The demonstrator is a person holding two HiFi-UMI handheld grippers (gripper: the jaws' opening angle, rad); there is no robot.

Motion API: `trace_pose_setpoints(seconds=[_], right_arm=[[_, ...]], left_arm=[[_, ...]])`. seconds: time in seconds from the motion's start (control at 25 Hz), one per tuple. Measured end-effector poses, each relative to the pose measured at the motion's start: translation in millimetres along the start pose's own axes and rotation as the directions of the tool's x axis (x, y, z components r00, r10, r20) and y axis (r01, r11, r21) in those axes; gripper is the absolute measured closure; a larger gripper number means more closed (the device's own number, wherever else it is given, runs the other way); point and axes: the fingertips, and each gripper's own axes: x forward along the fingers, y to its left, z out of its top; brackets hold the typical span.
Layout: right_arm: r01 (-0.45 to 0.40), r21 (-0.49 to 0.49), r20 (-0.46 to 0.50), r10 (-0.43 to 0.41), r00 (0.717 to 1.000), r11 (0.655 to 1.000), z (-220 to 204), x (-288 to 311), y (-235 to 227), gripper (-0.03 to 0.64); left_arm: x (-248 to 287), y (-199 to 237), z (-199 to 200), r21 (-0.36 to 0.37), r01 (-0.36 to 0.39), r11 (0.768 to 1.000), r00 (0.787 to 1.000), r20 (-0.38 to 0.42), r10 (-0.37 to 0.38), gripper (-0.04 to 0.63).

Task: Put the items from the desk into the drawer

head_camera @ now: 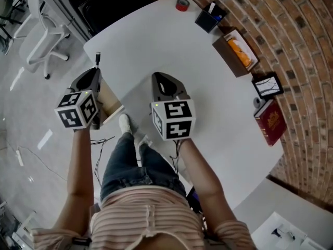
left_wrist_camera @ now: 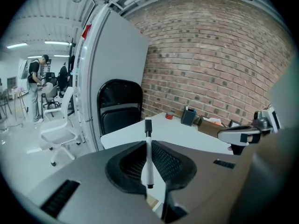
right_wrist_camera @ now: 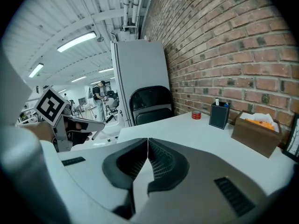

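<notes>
Left gripper point(head_camera: 94, 73): jaws clamped on a marker point(left_wrist_camera: 148, 164), white barrel, black cap; the marker stands upright between the pads, cap end poking out past the jaw tips; this gripper is held off the near-left edge of the desk point(head_camera: 156, 46), over the floor

Right gripper point(right_wrist_camera: 147, 144): jaws closed together, nothing between them; held above the bare white desktop, near its front edge

The person stands at the desk edge, one gripper in each hand, both pointing away from the body

On the desk, all along the brick wall point(head_camera: 307, 61) side and well apart from both grippers: red tape roll point(head_camera: 182, 4) at the far end; dark pen holder point(head_camera: 210, 17) next; brown tissue box point(head_camera: 237, 52) with orange contents; small picture frame point(head_camera: 268, 85); red book point(head_camera: 270, 122) nearest the person

A tan panel point(head_camera: 108, 104) shows below the desk edge just beside the left gripper; cannot tell if it is the drawer

Black chair point(left_wrist_camera: 119, 107) beyond the far end of the desk
</notes>
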Motion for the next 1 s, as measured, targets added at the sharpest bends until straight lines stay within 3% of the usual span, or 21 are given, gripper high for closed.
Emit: trace_pose_setpoints(seconds=[0.36, 0.56, 1.0], right_arm=[[-0.085, -0.077, -0.071, 0.08, 0.994, 0.993, -5.9, 47.7, 58.2, 0.6], [-0.134, -0.119, -0.122, 0.12, 0.985, 0.984, -19.6, 77.8, 90.4, 0.6], [-0.246, -0.179, -0.235, 0.202, 0.951, 0.952, -47.1, 127.6, 160.4, 0.6]], left_arm=[[-8.6, 64.1, -37.0, -0.12, -0.067, 0.99, 0.998, -0.025, 0.065, 0.552], [-6.0, 98.5, -66.0, -0.214, -0.089, 0.973, 0.996, -0.038, 0.083, 0.552], [1.5, 142.1, -117.9, -0.342, -0.126, 0.931, 0.991, -0.086, 0.103, 0.553]])
